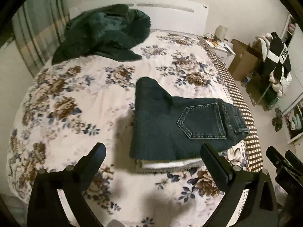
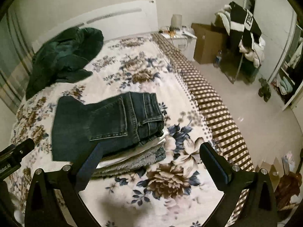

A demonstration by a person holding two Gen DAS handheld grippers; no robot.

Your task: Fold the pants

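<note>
Dark blue jeans (image 1: 176, 121) lie folded into a compact stack on the floral bedspread (image 1: 75, 98), back pocket up, resting on lighter folded garments (image 1: 164, 164). My left gripper (image 1: 153, 151) is open and empty, held just short of the stack's near edge. In the right wrist view the jeans (image 2: 106, 124) lie left of centre with the waistband edge facing right. My right gripper (image 2: 151, 151) is open and empty, its left finger (image 2: 90, 162) over the stack's near edge. The right gripper also shows in the left wrist view (image 1: 284, 164).
A dark green jacket (image 1: 102, 32) lies crumpled near the white headboard (image 1: 170, 15). A checkered blanket edge (image 2: 214, 109) runs along the bed's right side. Beyond it are a nightstand (image 2: 181, 36), a cardboard box (image 2: 208, 41) and a clothes rack (image 2: 244, 34).
</note>
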